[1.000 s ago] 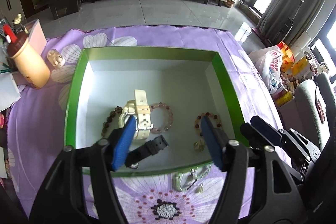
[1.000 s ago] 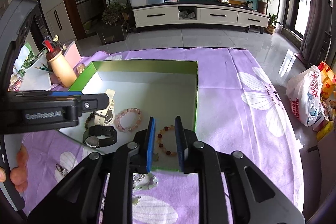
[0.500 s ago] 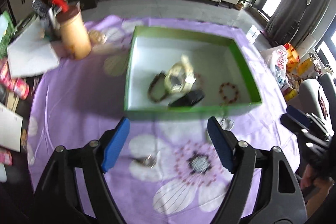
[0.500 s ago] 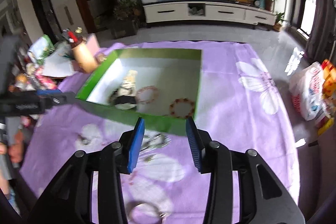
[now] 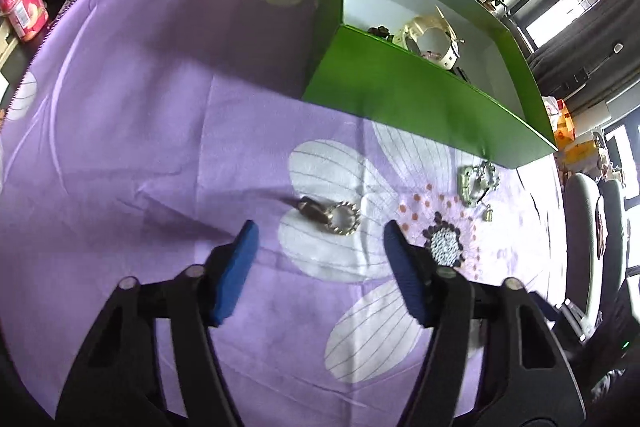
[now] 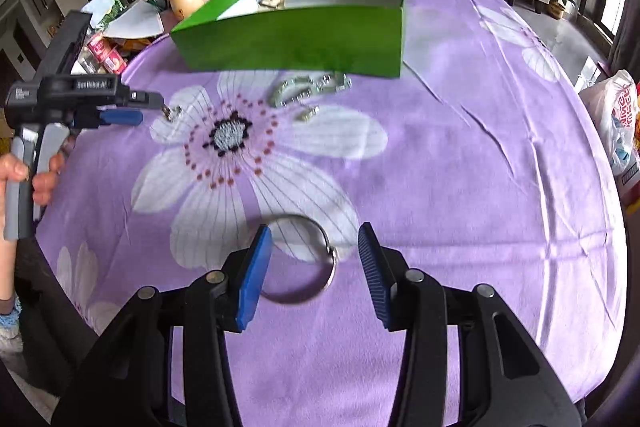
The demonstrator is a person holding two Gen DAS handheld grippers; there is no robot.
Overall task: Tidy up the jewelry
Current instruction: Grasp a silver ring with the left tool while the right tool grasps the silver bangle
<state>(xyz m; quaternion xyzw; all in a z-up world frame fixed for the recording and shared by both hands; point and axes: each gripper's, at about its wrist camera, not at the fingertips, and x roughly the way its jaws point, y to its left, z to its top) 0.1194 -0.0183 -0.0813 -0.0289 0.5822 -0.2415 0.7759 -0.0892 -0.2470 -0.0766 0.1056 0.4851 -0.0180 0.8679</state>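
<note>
**Both grippers open over loose pieces on the cloth**

Left wrist view: the left gripper point(image 5: 318, 239) hangs low over the purple cloth point(image 5: 140, 99) with its blue fingers point(image 5: 234, 271) spread wide and nothing between them. A small ring point(image 5: 334, 217) with a toothed rim lies just ahead of the fingertips, roughly centred in the gap. Ahead and to the right sits a silver chain point(image 5: 476, 181), and beyond it the green box point(image 5: 420, 99), already holding a cream watch point(image 5: 430, 37). The step in hand looks like reaching for the ring; the next move calls for easing forward so the fingers straddle it, then closing gently, since it is small and lies flat.

Right wrist view: the right gripper point(image 6: 314, 247) is also open and empty, a thin hoop point(image 6: 298, 259) lying between its fingers and partly behind the left one. The box point(image 6: 296, 37) is far ahead.

The box's near wall hides most of its contents. The hoop is blurred, and the ring's dark attachment is hard to identify.
</note>
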